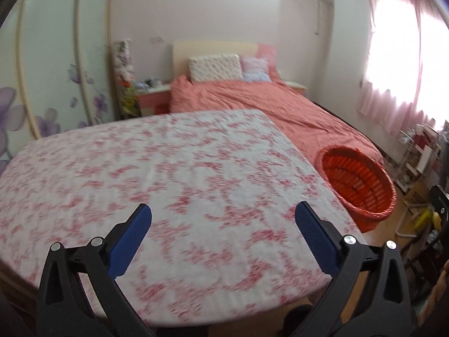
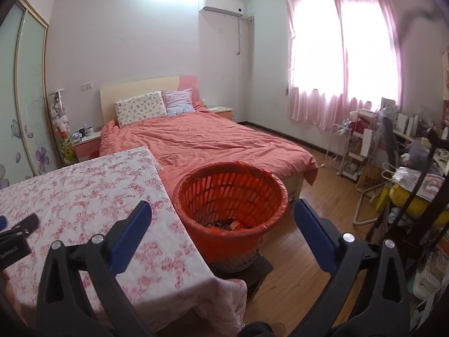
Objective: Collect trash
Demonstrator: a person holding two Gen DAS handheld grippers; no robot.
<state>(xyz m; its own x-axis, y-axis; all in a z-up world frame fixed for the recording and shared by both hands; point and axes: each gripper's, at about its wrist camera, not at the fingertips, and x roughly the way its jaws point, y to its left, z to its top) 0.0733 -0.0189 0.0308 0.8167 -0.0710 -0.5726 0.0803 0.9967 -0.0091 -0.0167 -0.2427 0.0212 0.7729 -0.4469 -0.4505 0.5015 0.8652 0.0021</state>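
Observation:
An orange bin (image 2: 230, 196) lined with an orange bag stands on the floor beside the table's right edge; some dark and orange scraps (image 2: 227, 225) lie at its bottom. It also shows in the left wrist view (image 1: 359, 182). My left gripper (image 1: 223, 214) is open and empty above the floral tablecloth (image 1: 168, 182). My right gripper (image 2: 223, 213) is open and empty, held above and just in front of the bin. The left gripper's tip (image 2: 16, 230) shows at the left edge of the right wrist view. No trash shows on the table.
A bed with a salmon cover (image 2: 202, 140) lies behind the table and bin. Cluttered racks and a desk (image 2: 393, 154) fill the right side. Wood floor (image 2: 303, 241) runs right of the bin. A wardrobe (image 1: 50, 70) stands at left.

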